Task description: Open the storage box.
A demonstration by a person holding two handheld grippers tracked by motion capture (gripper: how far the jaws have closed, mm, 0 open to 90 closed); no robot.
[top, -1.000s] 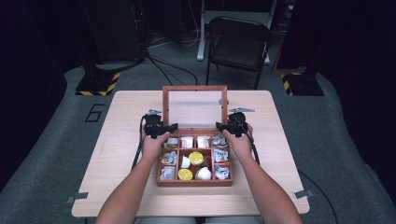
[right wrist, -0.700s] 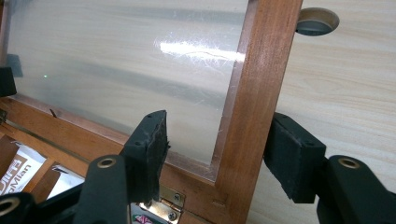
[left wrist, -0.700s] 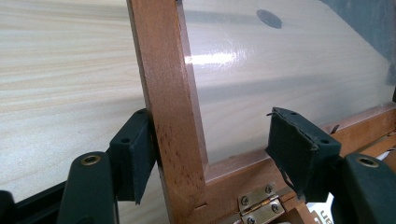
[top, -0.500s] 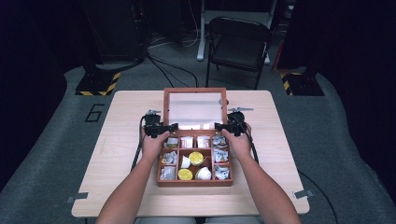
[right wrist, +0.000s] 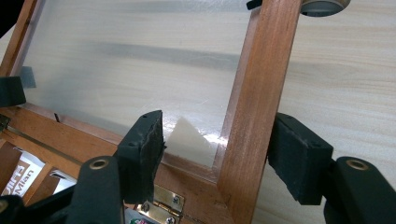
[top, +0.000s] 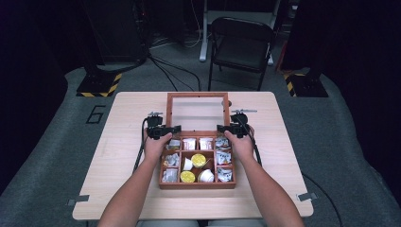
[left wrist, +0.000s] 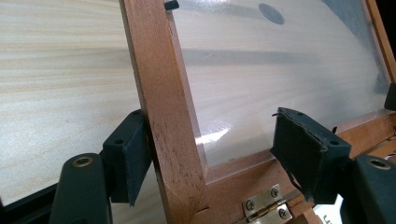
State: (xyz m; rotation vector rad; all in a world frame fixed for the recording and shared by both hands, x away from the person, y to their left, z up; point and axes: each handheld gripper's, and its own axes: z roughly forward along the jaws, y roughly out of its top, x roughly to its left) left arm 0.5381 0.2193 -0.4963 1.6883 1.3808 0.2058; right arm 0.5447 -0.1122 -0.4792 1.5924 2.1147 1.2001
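Behind pale wood table (top: pixel 118 156) (dim room), chair (top: pixel 241 47)

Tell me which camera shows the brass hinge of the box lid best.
The left gripper view: the hinge sits close and sharp, both leaves and their screws plain, below the lid frame. The right gripper view catches a hinge partly cut by the bottom edge and a jaw. In the high view the hinges are too small to make out.

Both bare forearms reach forward from the near edge. The left hand (top: pixel 157 145) holds the black two-jaw left gripper (top: pixel 163 130), the right hand (top: pixel 241 145) the matching right gripper (top: pixel 230 128). Each gripper's fingers (left wrist: pixel 128 156) (right wrist: pixel 142 151) stand spread apart, pointing inward.
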